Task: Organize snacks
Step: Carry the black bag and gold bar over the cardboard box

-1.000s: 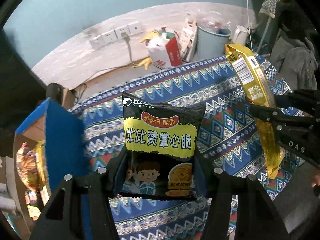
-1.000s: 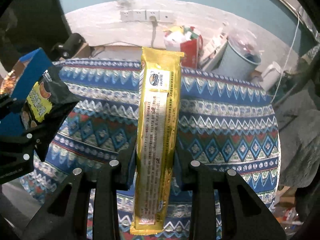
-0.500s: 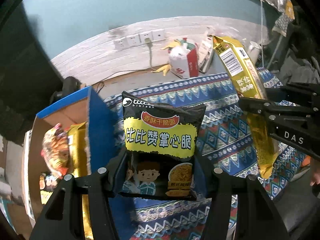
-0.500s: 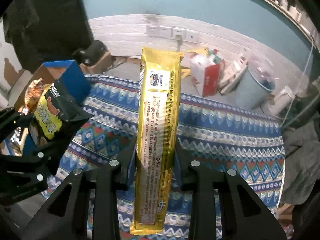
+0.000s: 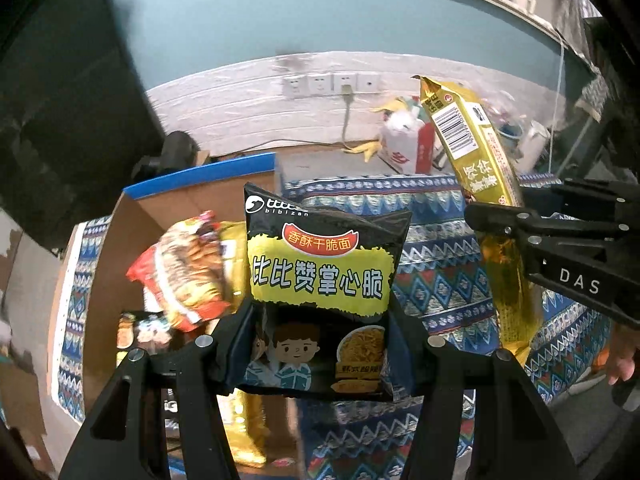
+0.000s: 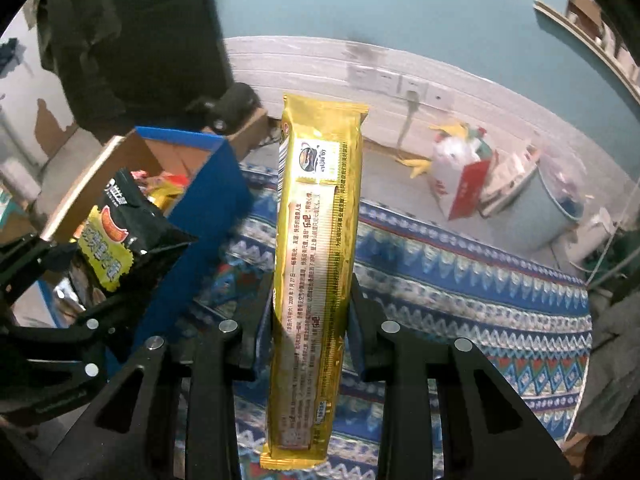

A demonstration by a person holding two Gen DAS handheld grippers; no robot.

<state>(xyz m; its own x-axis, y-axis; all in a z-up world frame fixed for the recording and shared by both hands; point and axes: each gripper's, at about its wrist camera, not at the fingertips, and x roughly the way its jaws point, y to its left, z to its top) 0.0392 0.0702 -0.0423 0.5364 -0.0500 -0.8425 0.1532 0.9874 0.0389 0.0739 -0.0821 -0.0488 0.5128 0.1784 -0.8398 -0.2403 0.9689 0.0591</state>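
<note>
Several crinkly snack packs sit in our blue cardboard box (image 5: pixel 208 174); left gripper (image 5: pixel 320 344) clamps black noodle bag (image 5: pixel 320 276), right gripper (image 6: pixel 310 316) pinches long gold foil pack (image 6: pixel 316 264).

We see wall sockets (image 5: pixel 330 84) at 12 o'clock, a red-and-white bag (image 5: pixel 406 146) at 1, a pale bin (image 6: pixel 536 216) at 2, patterned cloth (image 6: pixel 480 280) below.

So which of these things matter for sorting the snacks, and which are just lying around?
Part of the job:
- black and yellow noodle snack bag, in the left gripper
- long gold packet, in the right gripper
- blue cardboard box already holding snacks

Just lying about:
- wall sockets
- white bin
- red and white bag
</note>
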